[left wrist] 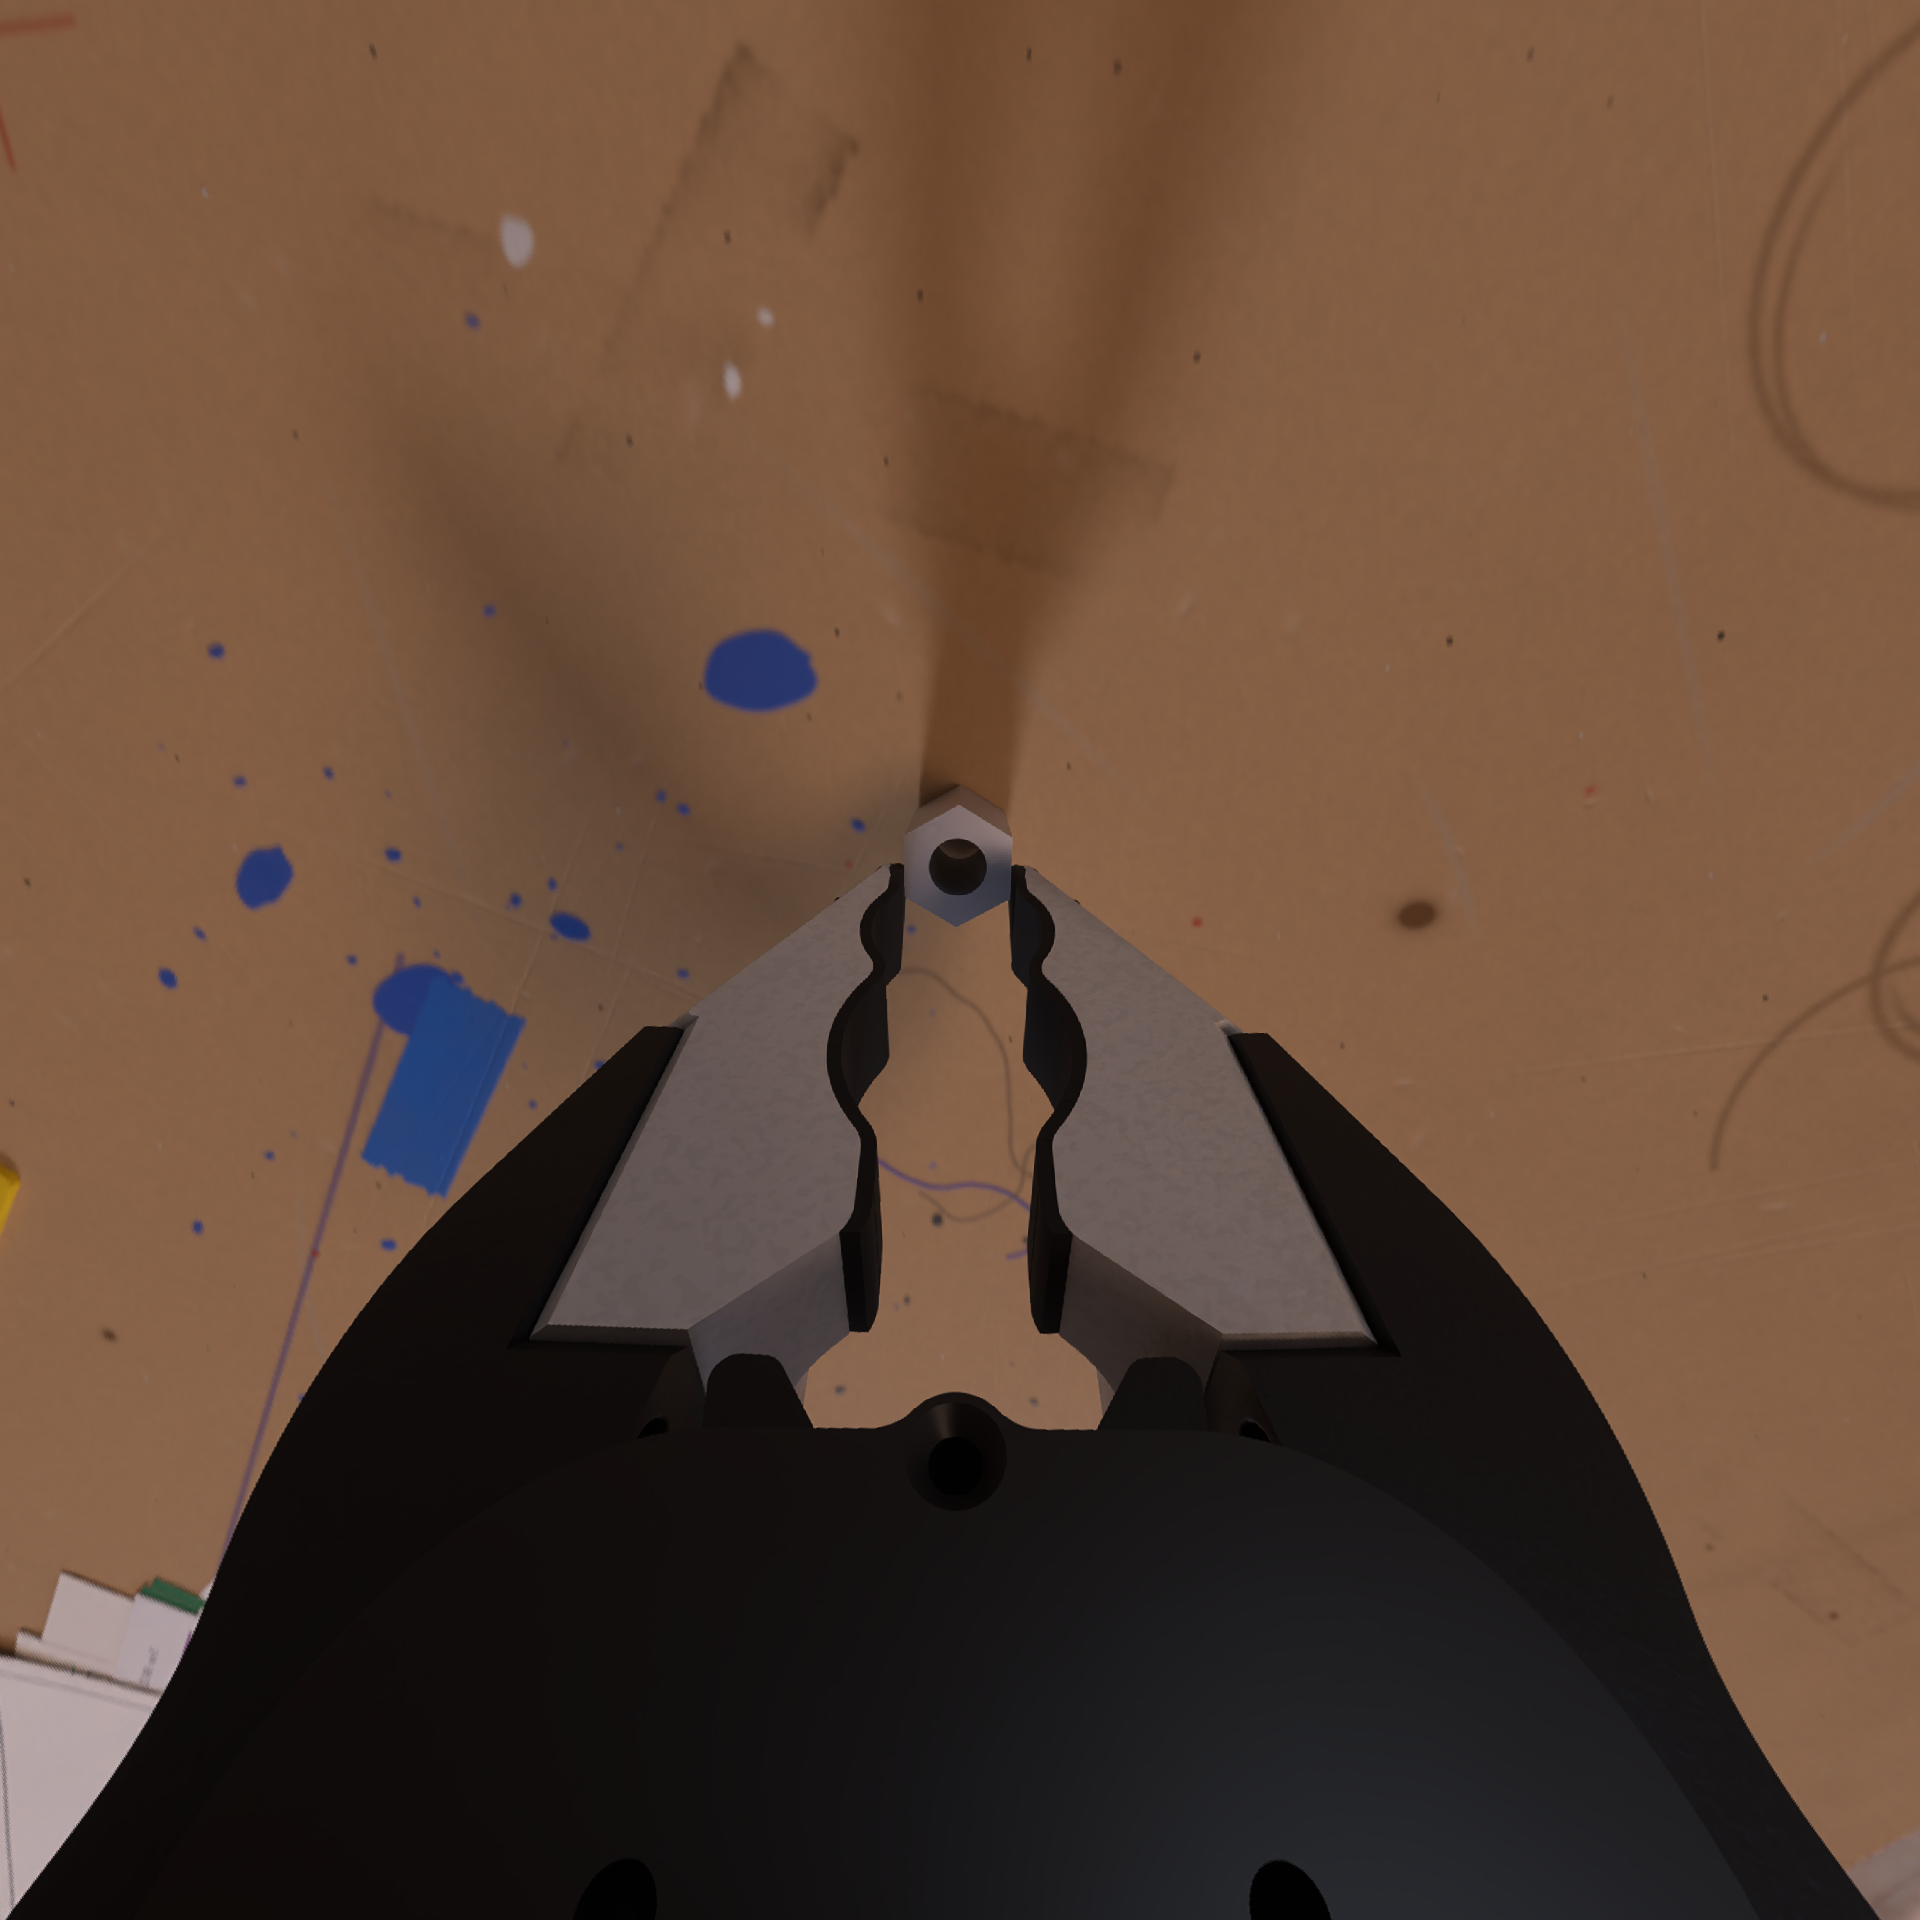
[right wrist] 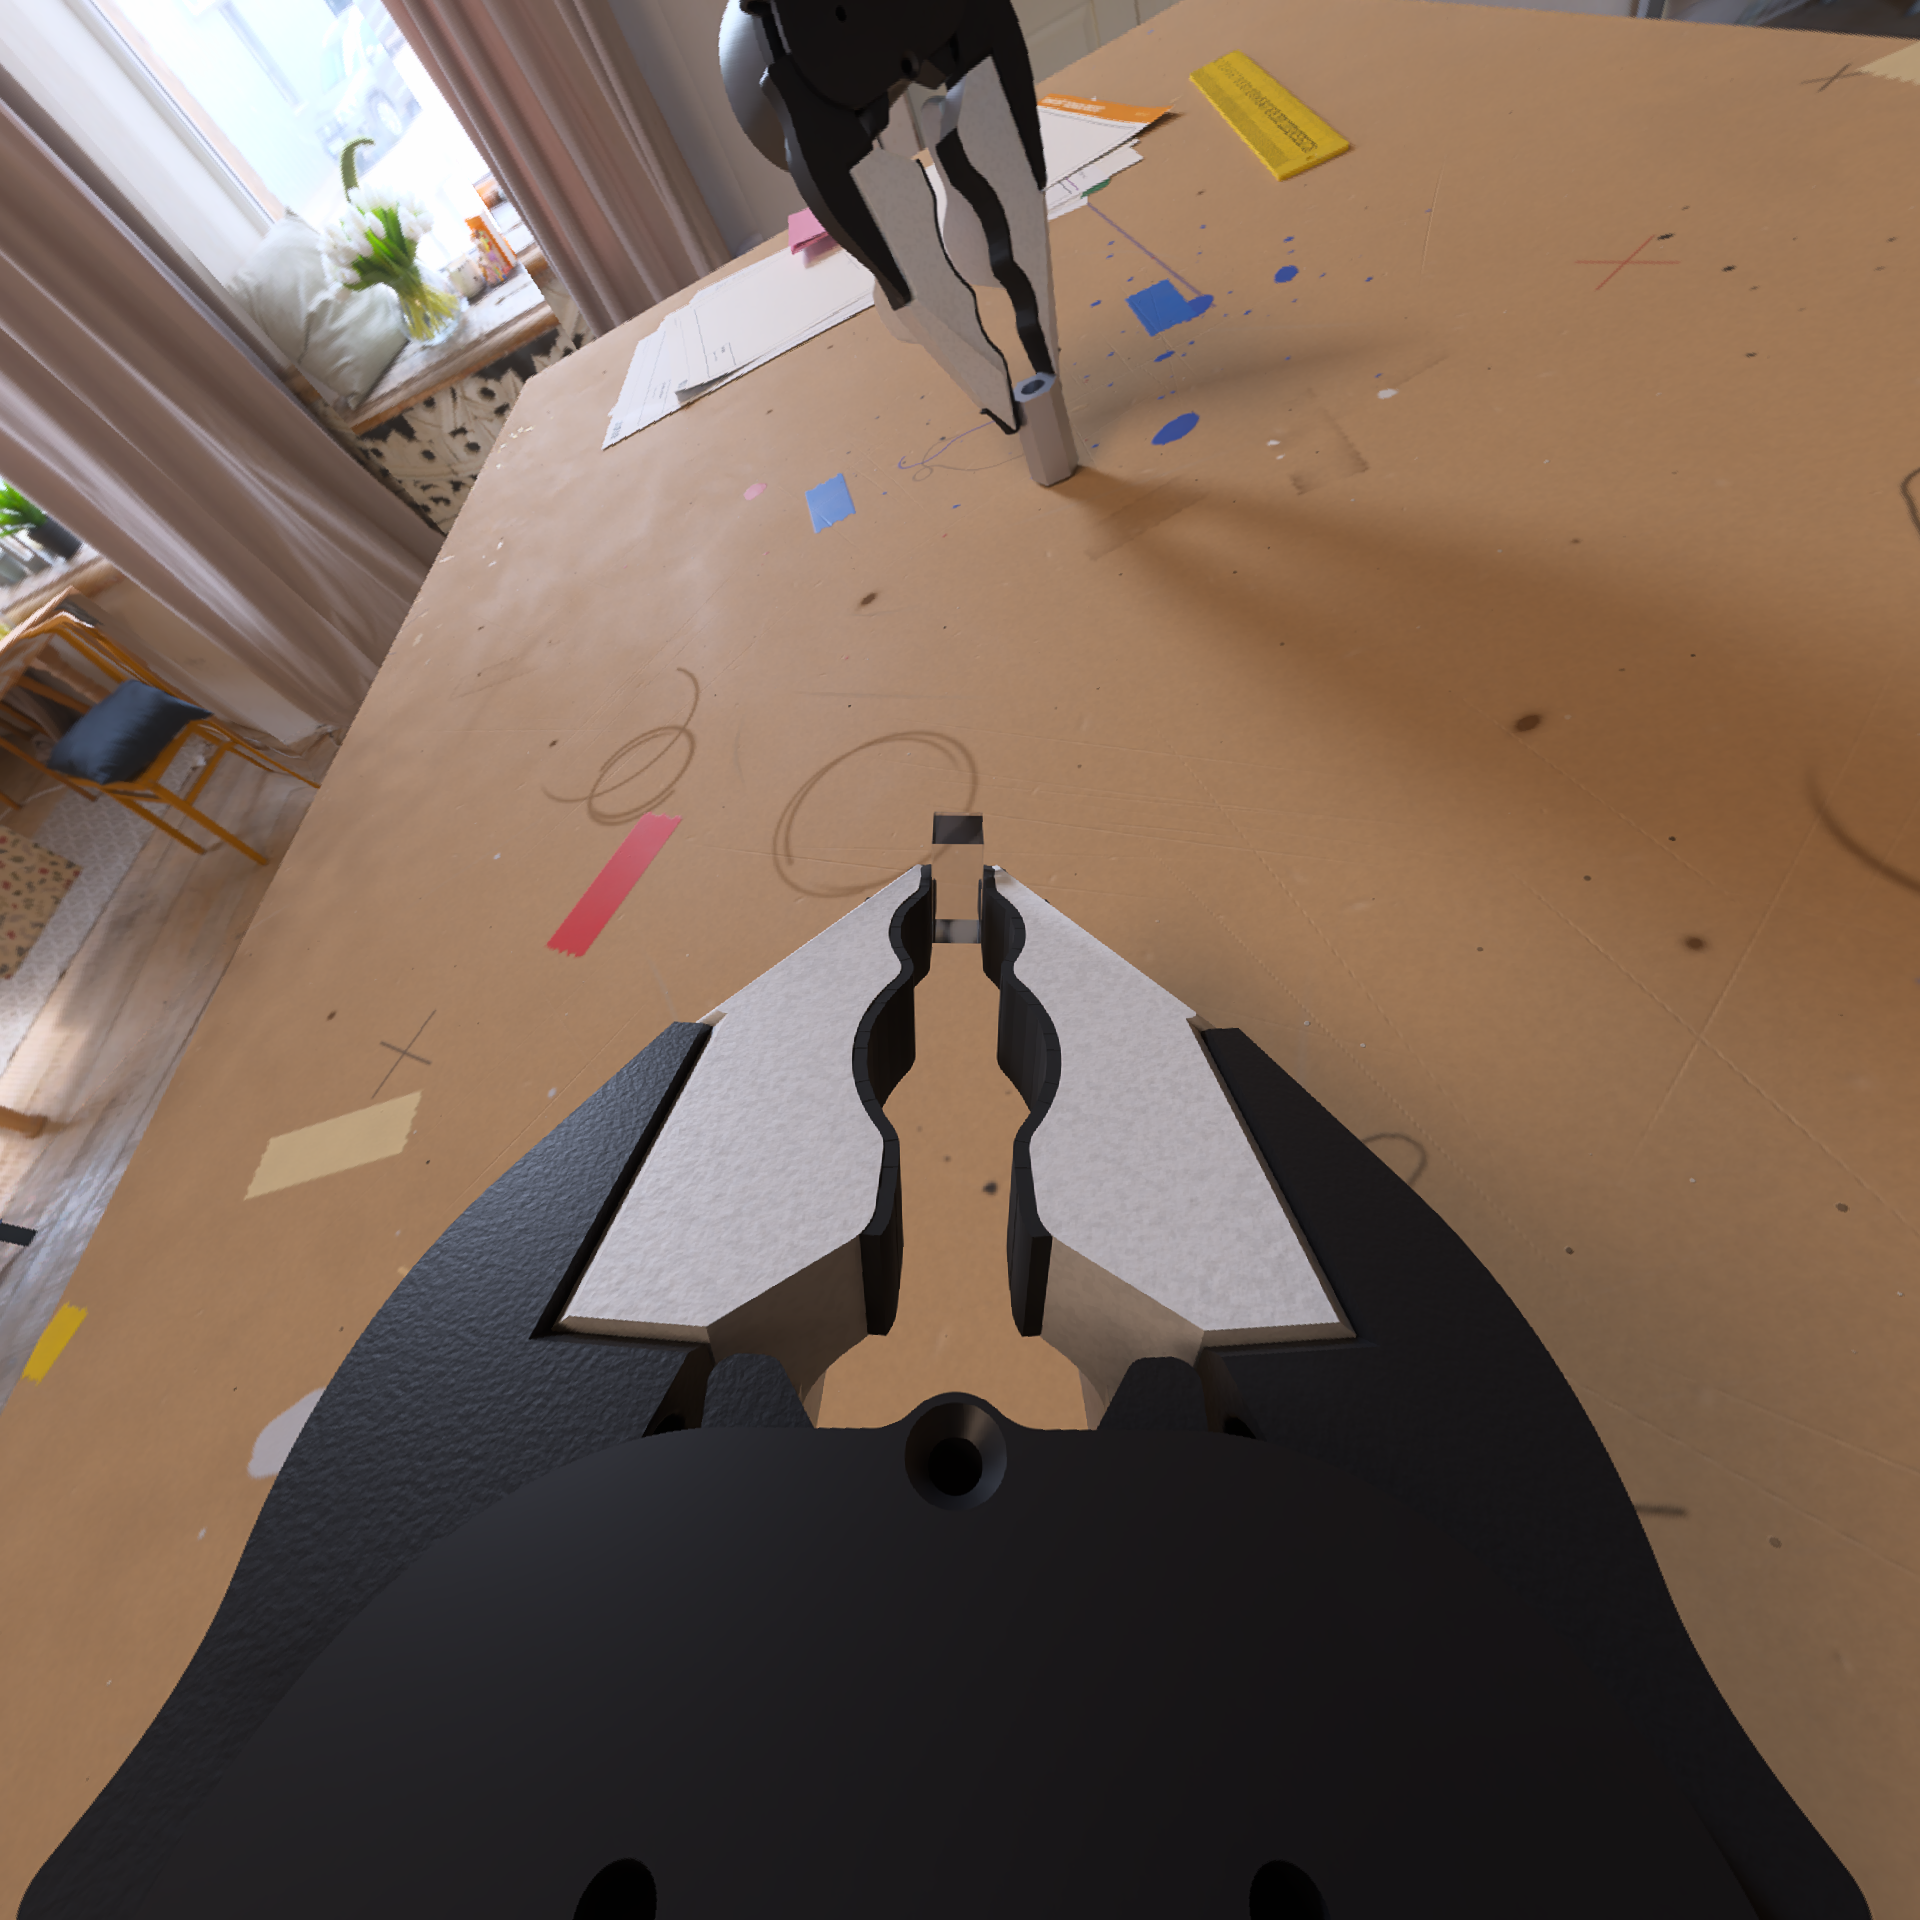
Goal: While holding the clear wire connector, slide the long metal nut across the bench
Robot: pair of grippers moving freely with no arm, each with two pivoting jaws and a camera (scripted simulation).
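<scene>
The long metal nut [left wrist: 956, 868] stands upright on the brown bench [left wrist: 1351, 727], and I look down into its bore. My left gripper [left wrist: 956, 885] is closed on its top, one fingertip on each side. The right wrist view shows this from afar: the nut [right wrist: 1049, 436] stands on end with the left gripper [right wrist: 1023, 400] gripping its top. My right gripper [right wrist: 956, 883] is shut on the clear wire connector [right wrist: 957, 831], a small see-through block with dark ends, held a little above the bench [right wrist: 1351, 831].
A stack of papers [right wrist: 748, 322] and a yellow block [right wrist: 1268, 114] lie at the far end of the bench. Blue tape [left wrist: 442, 1081] and blue paint spots [left wrist: 758, 670] mark the surface near the nut. Red tape [right wrist: 613, 883] lies near the bench's left edge.
</scene>
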